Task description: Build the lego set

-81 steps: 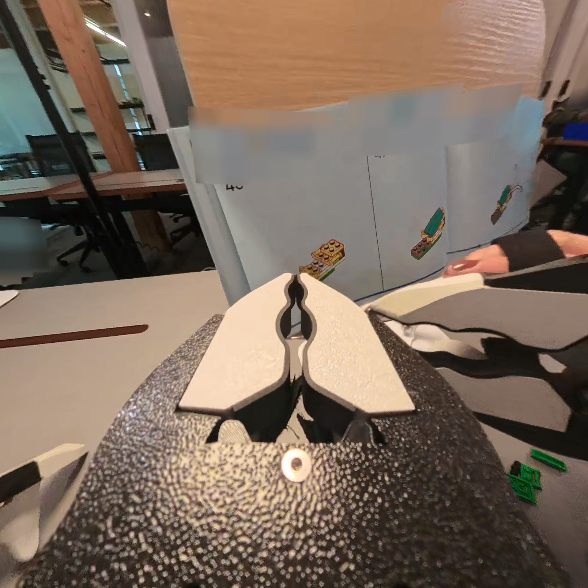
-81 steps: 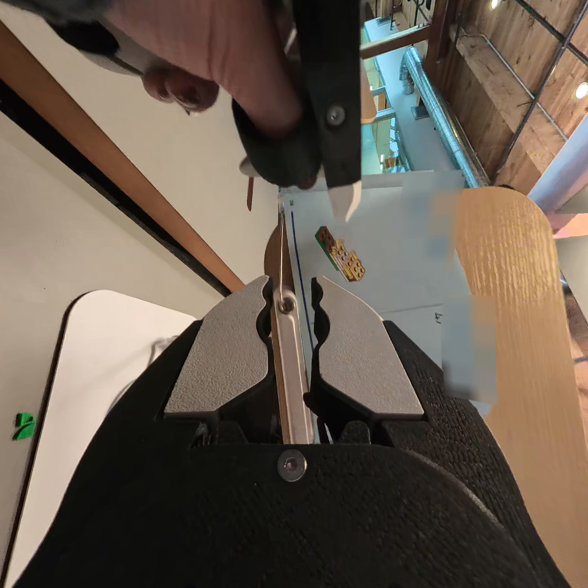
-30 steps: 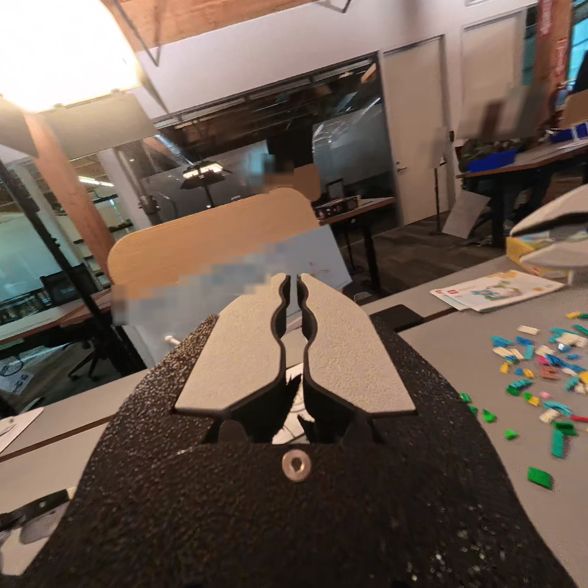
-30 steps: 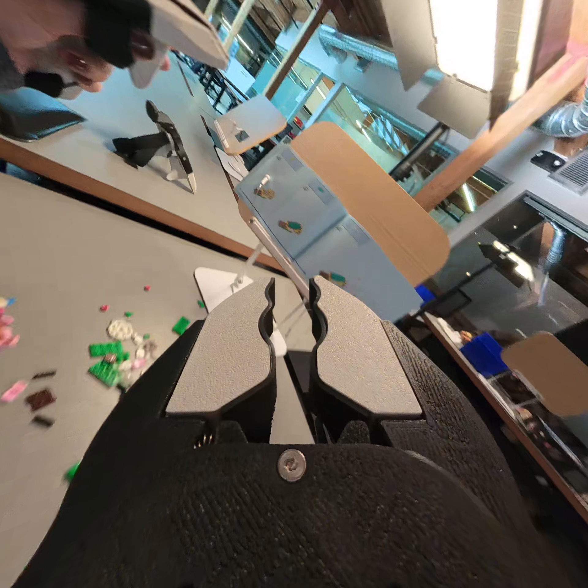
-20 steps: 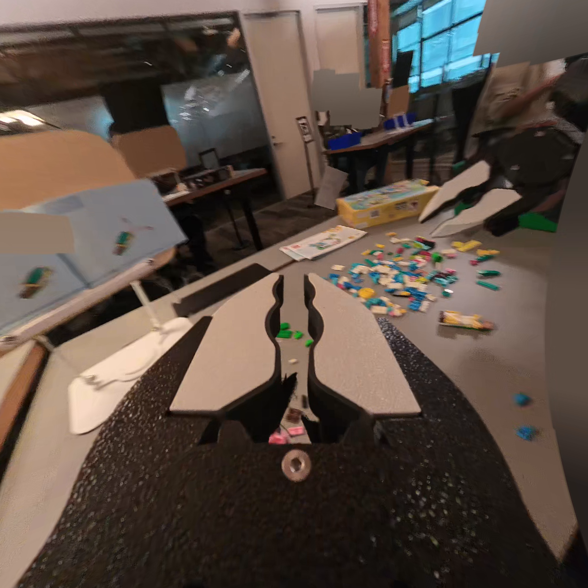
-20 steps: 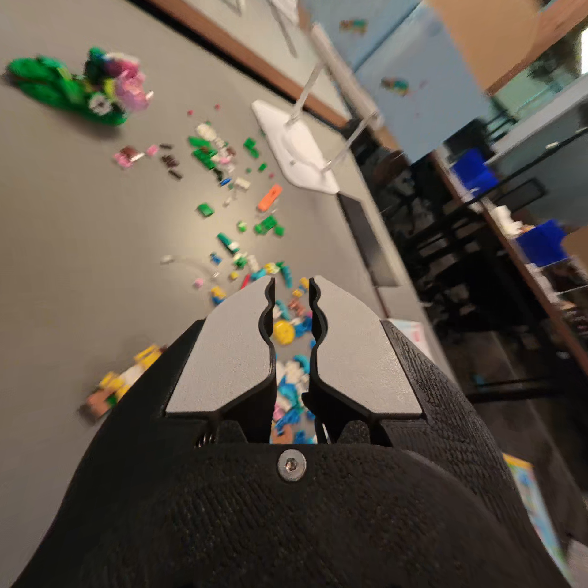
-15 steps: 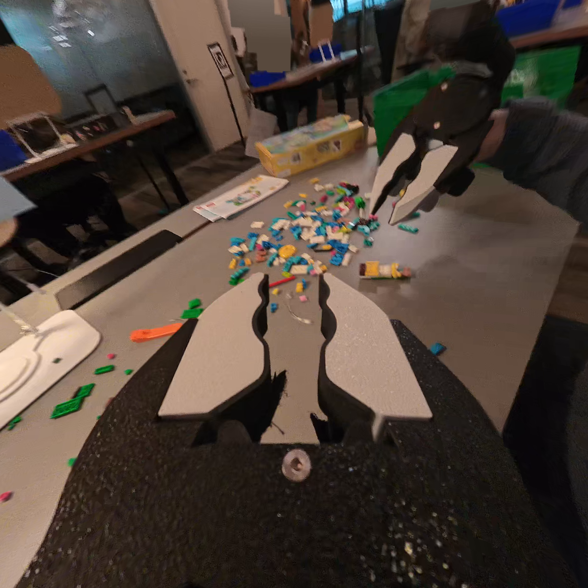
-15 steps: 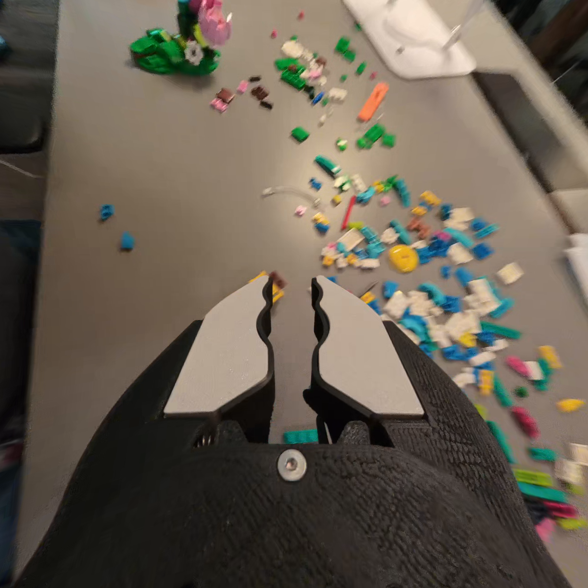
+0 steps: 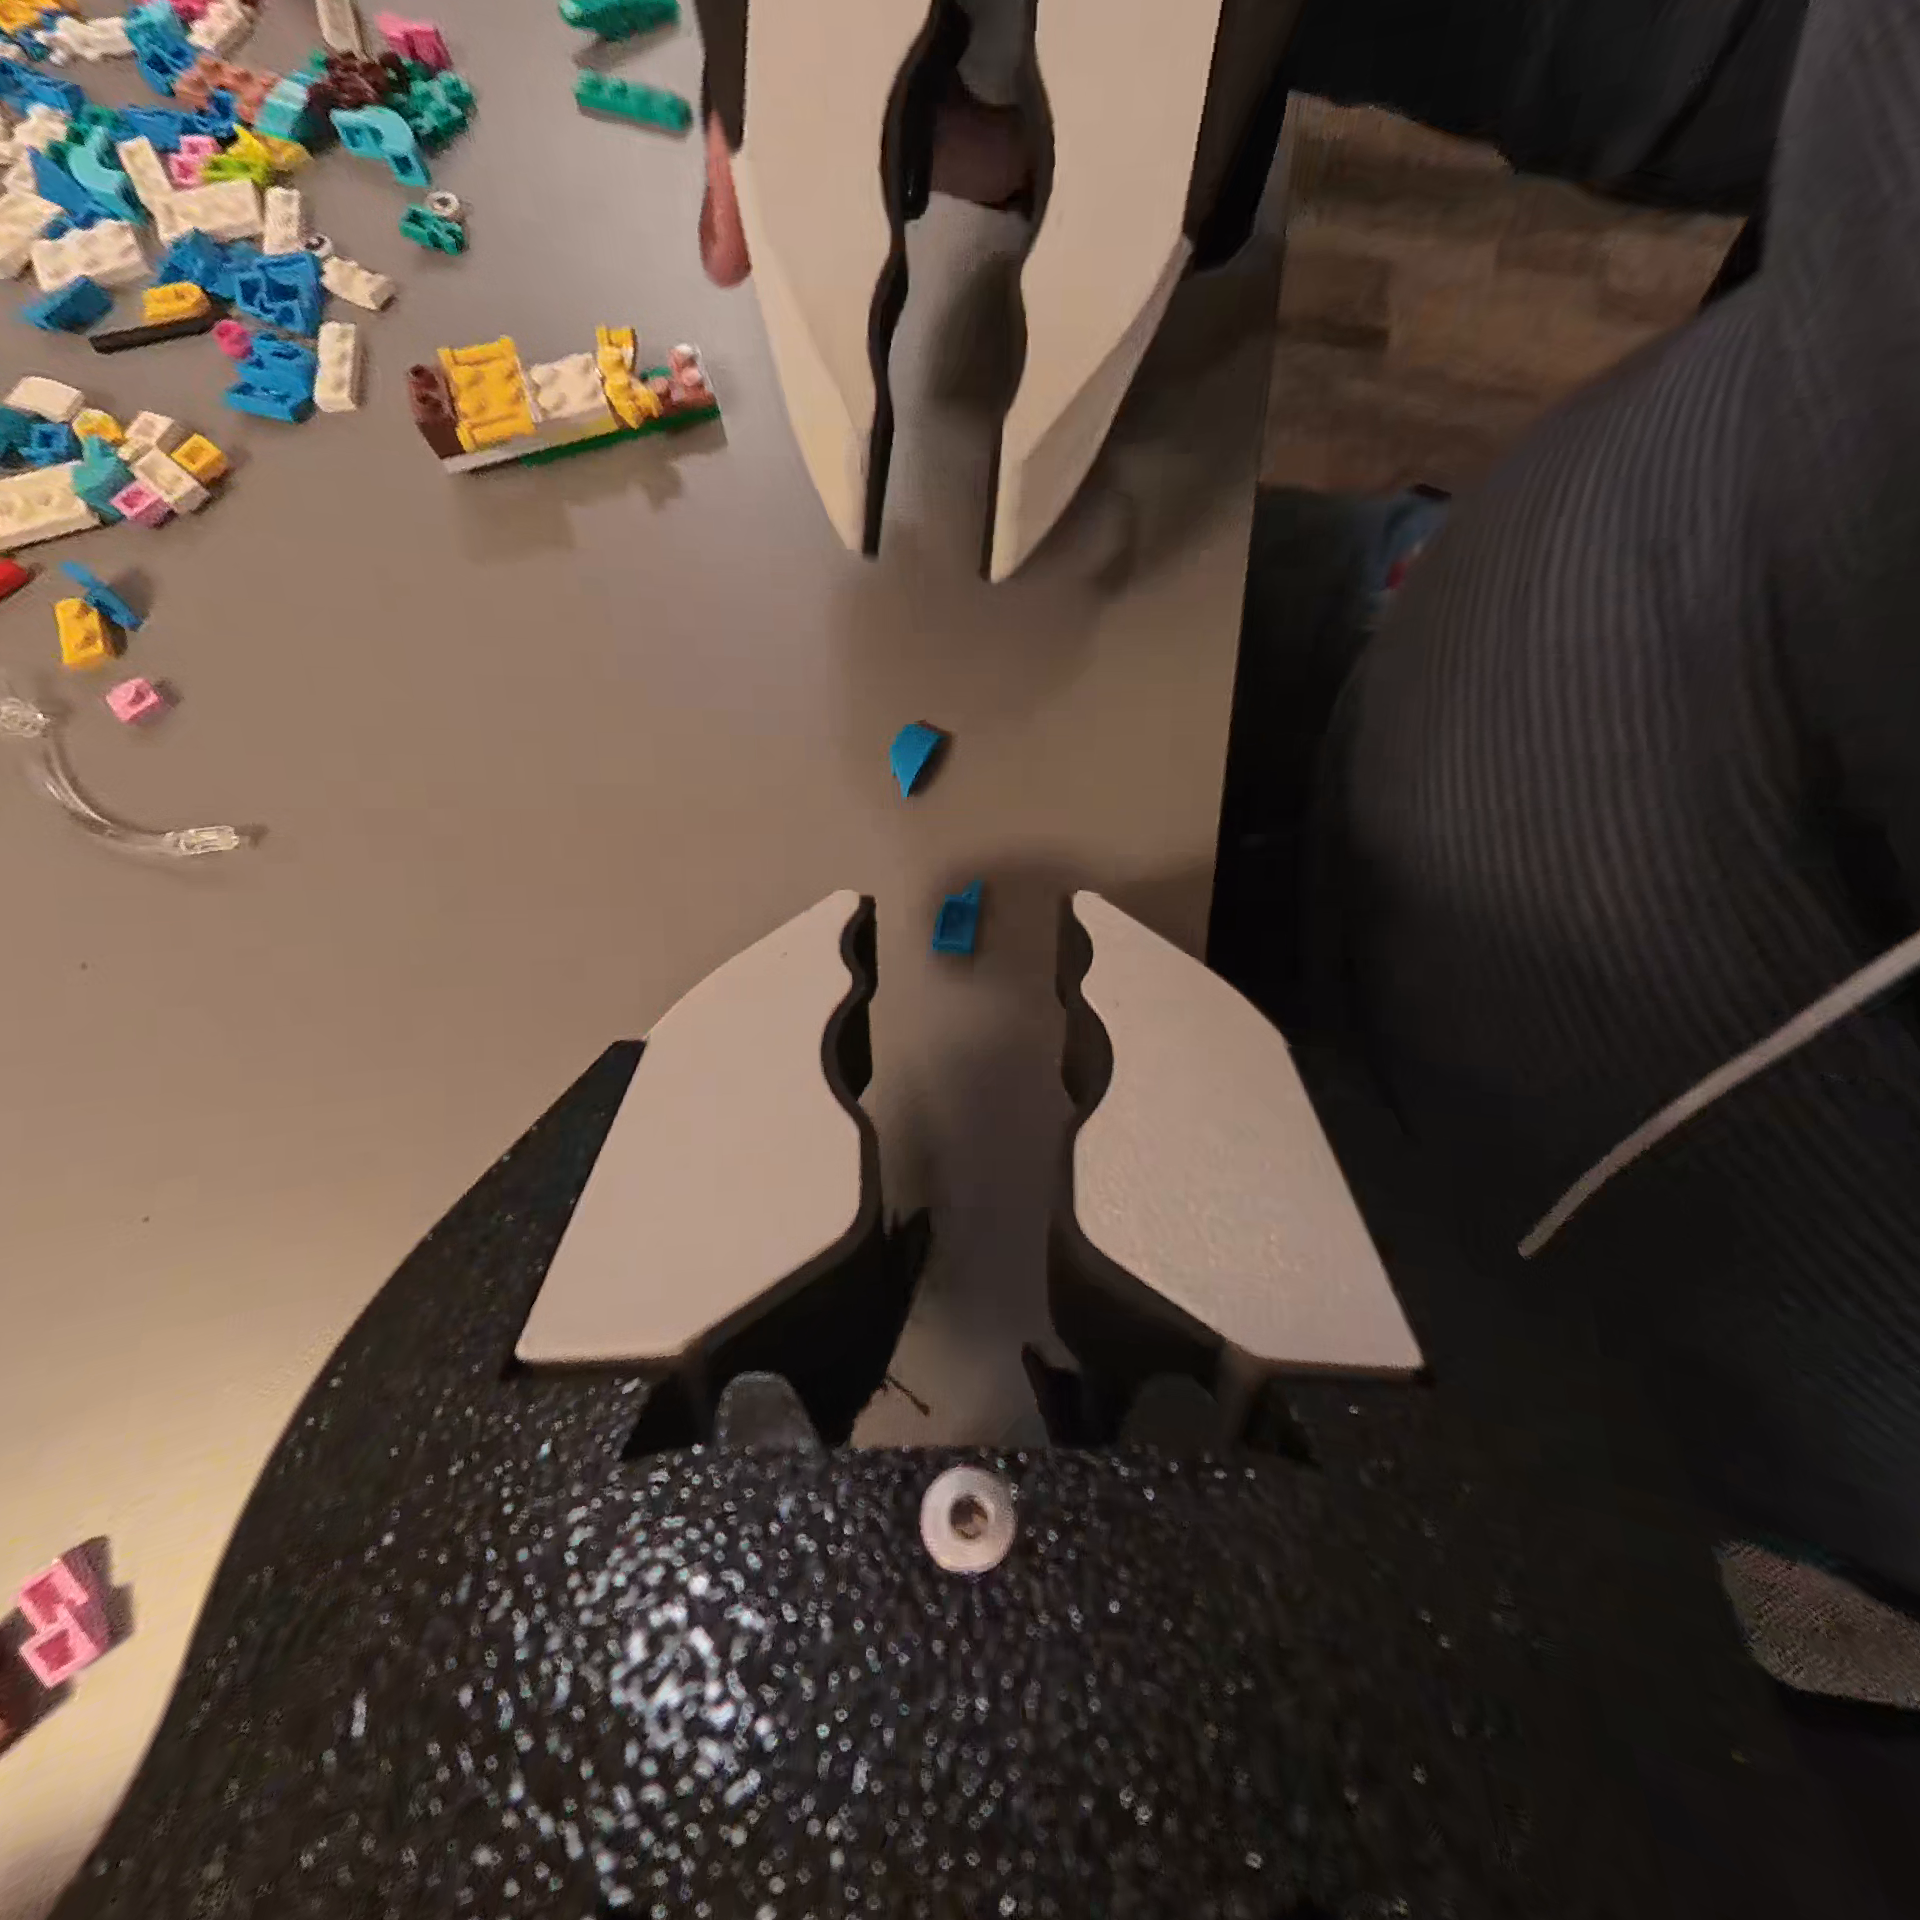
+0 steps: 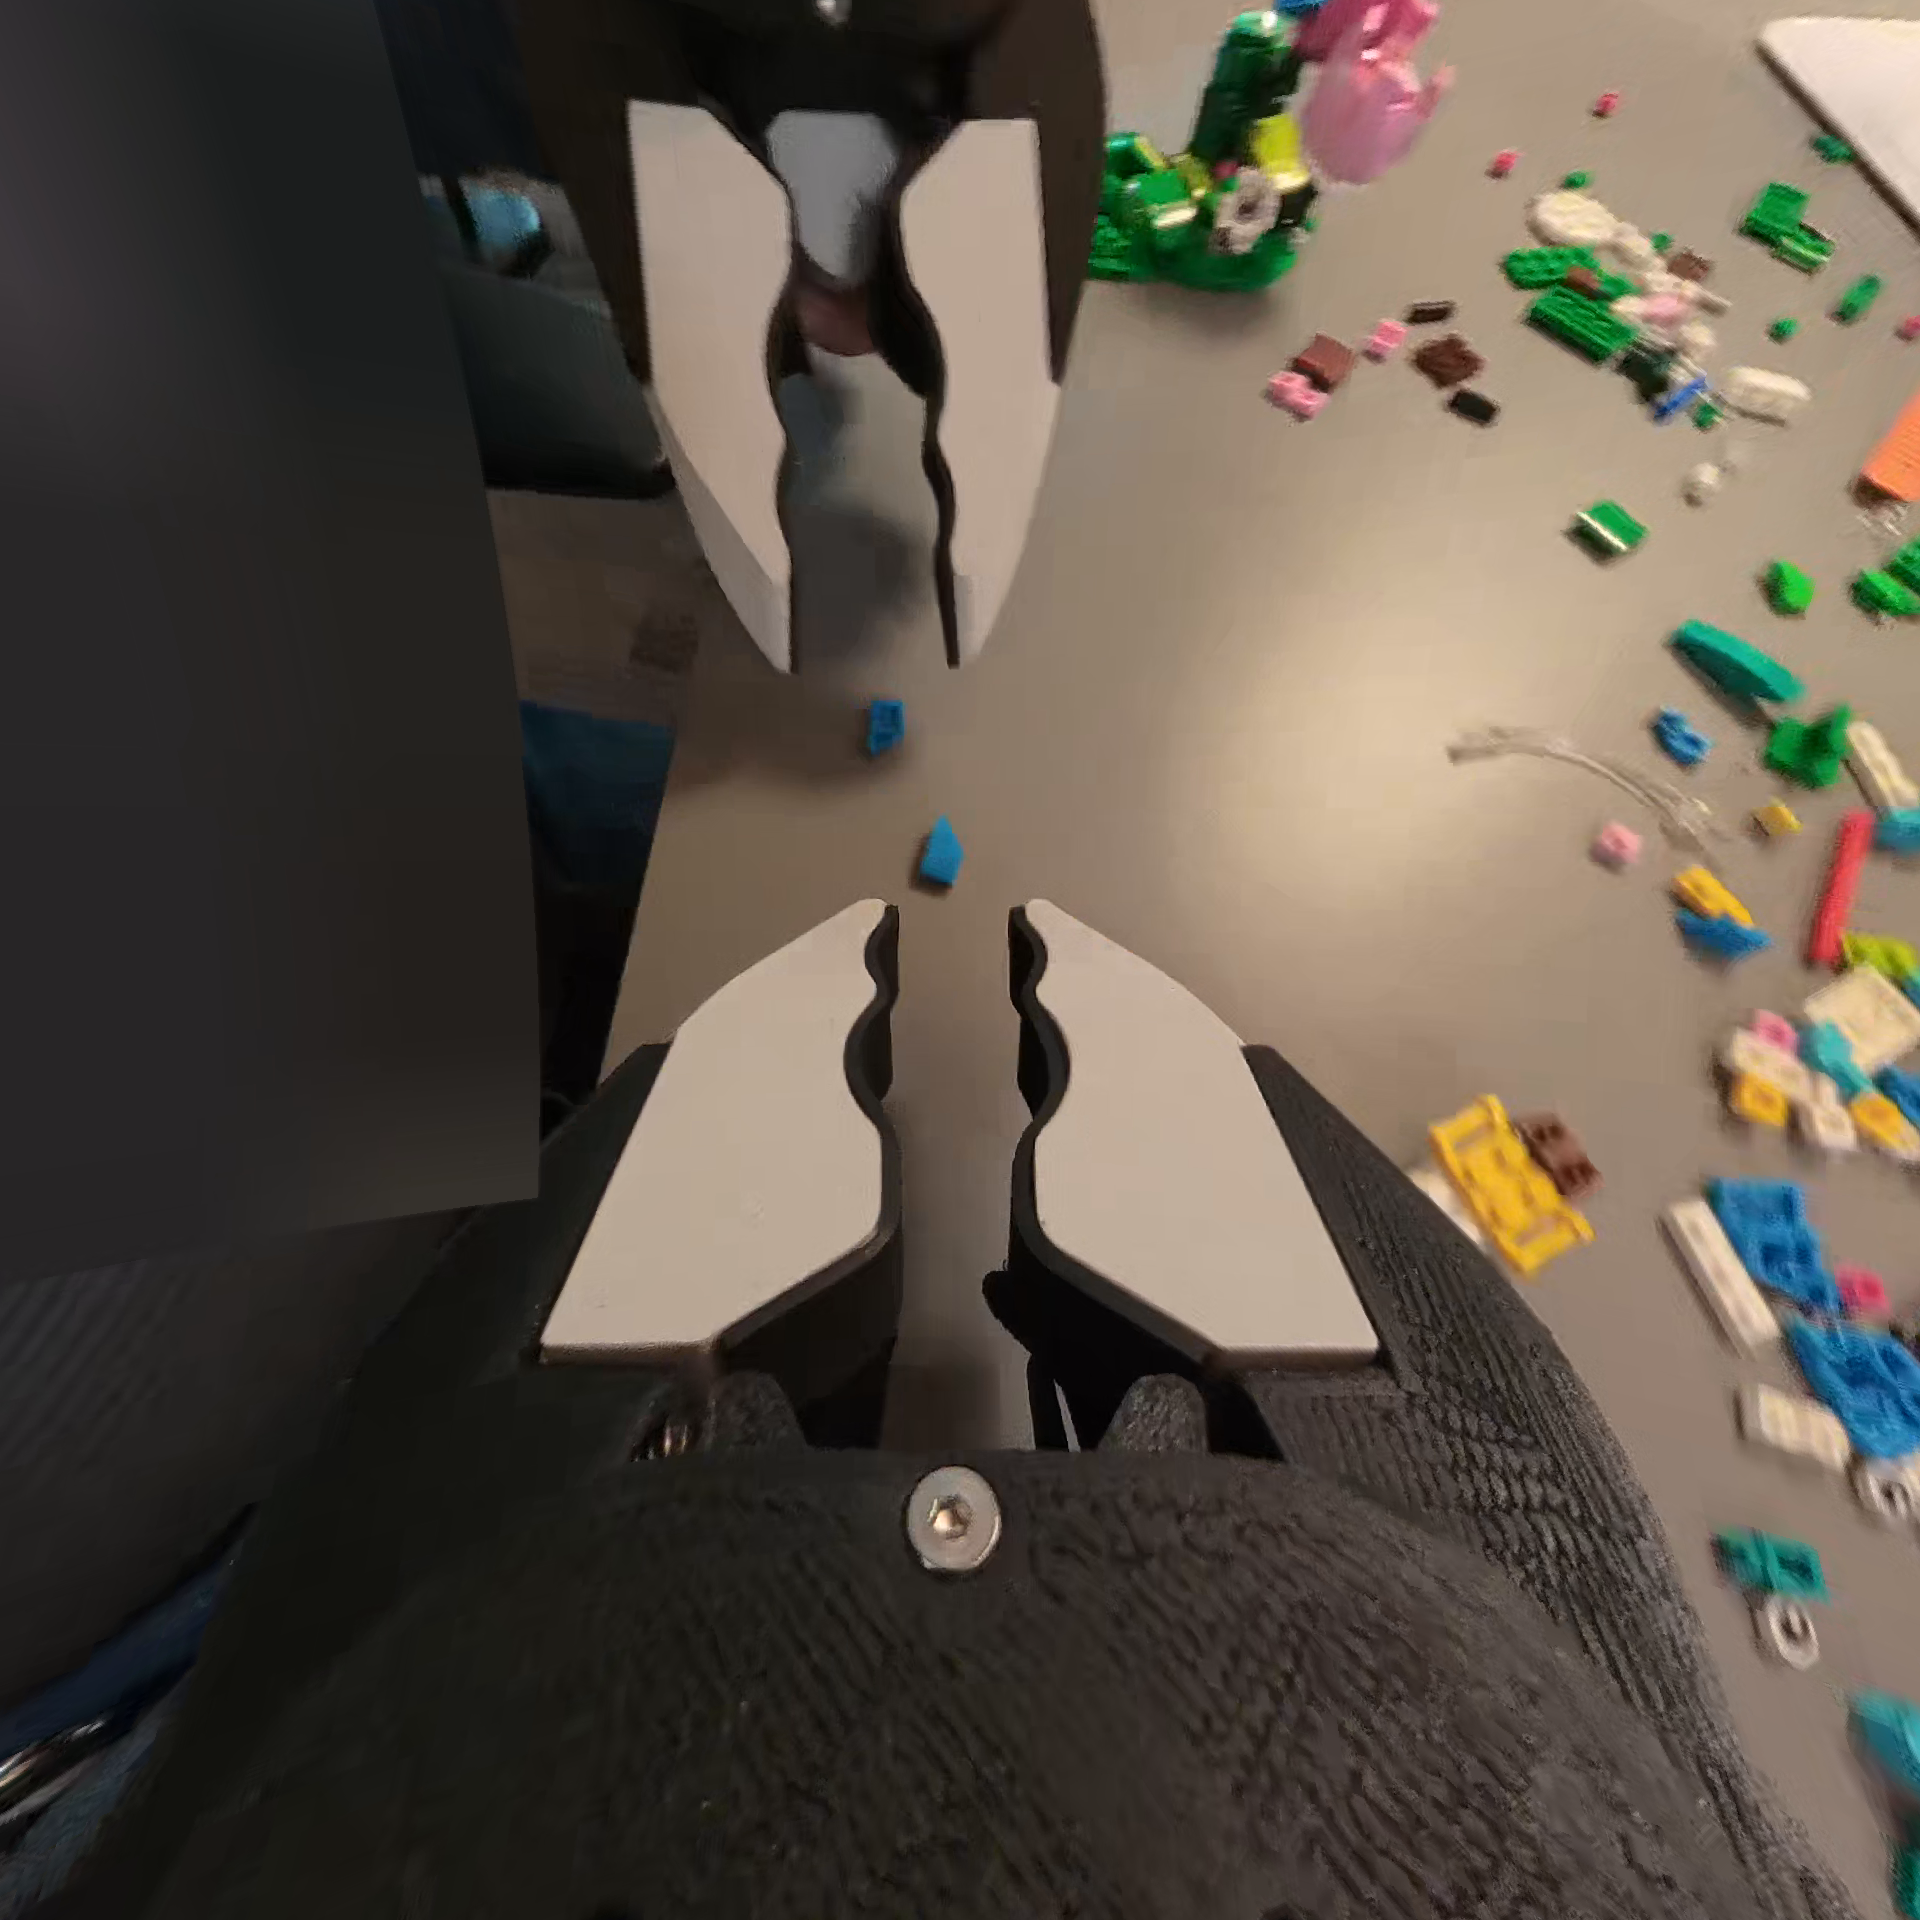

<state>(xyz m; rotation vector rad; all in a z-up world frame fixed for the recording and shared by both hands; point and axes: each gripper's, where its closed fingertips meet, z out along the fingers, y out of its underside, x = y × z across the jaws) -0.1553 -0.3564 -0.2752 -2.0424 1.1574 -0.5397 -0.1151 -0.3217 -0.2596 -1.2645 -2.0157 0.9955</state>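
Note:
My left gripper [image 9: 968,902] is open and empty, low over the grey table [image 9: 582,935] near its front edge. A small blue brick [image 9: 956,920] lies just between its fingertips. A blue wedge piece [image 9: 914,756] lies a little beyond. My right gripper [image 10: 953,912] is open with a narrower gap and empty; the blue wedge [image 10: 940,852] lies just ahead of its tips and the blue brick [image 10: 885,724] farther on. The two grippers point at each other, tip to tip: the right gripper [image 9: 928,556] shows in the left wrist view, the left gripper [image 10: 871,665] in the right wrist view.
A partly built yellow, white and brown assembly [image 9: 561,400] lies beside a pile of loose bricks [image 9: 187,229]. A green plant build with a pink flower [image 10: 1216,197] stands farther off. A clear curved piece [image 9: 94,810] lies alone. The table edge [image 9: 1236,727] and a person's clothing are close by. My right fingertips sit around 7 cm from my left ones.
Both grippers have swung away from the instruction stand and down to the table's front edge. The left jaws have opened wider. The grippers now face each other over the two blue pieces.

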